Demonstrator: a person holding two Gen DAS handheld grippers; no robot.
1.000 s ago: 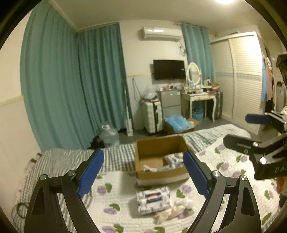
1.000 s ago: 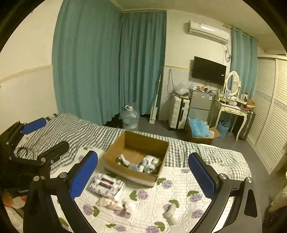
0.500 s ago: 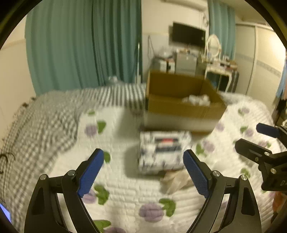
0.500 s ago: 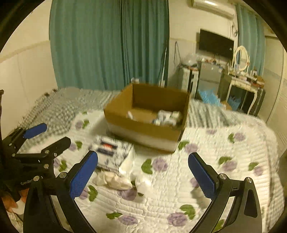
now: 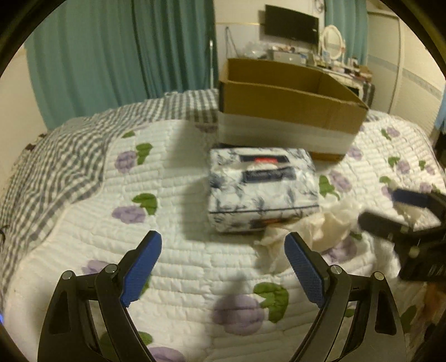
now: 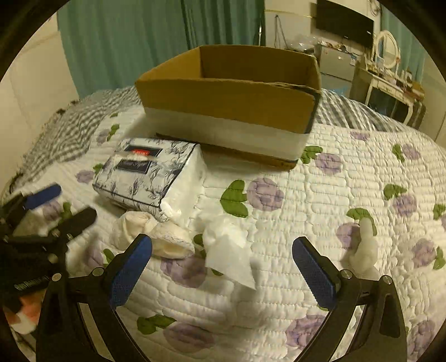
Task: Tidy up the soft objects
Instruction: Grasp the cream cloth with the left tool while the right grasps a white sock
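A floral-print tissue pack [image 5: 262, 189] lies on the quilted bed in front of an open cardboard box [image 5: 287, 111]. Crumpled white tissues [image 5: 329, 225] lie just right of the pack. My left gripper [image 5: 223, 259] is open and empty, low over the quilt just short of the pack. In the right wrist view the pack [image 6: 147, 175], the box [image 6: 228, 105], a cream wad [image 6: 156, 236], a white tissue [image 6: 225, 245] and a small wad [image 6: 365, 247] at the right show. My right gripper [image 6: 221, 264] is open and empty, with the white tissue between its fingers.
The bed has a white quilt with purple flowers [image 6: 320, 195] over a grey checked blanket [image 5: 55, 158]. Teal curtains [image 5: 111, 55] hang behind. A dressing table [image 6: 390, 83] and a wall television [image 6: 345, 22] stand at the far right.
Both grippers have dropped low and moved forward toward the pack and tissues. The box now looms above the line of sight, so its contents are hidden. Both stay open.
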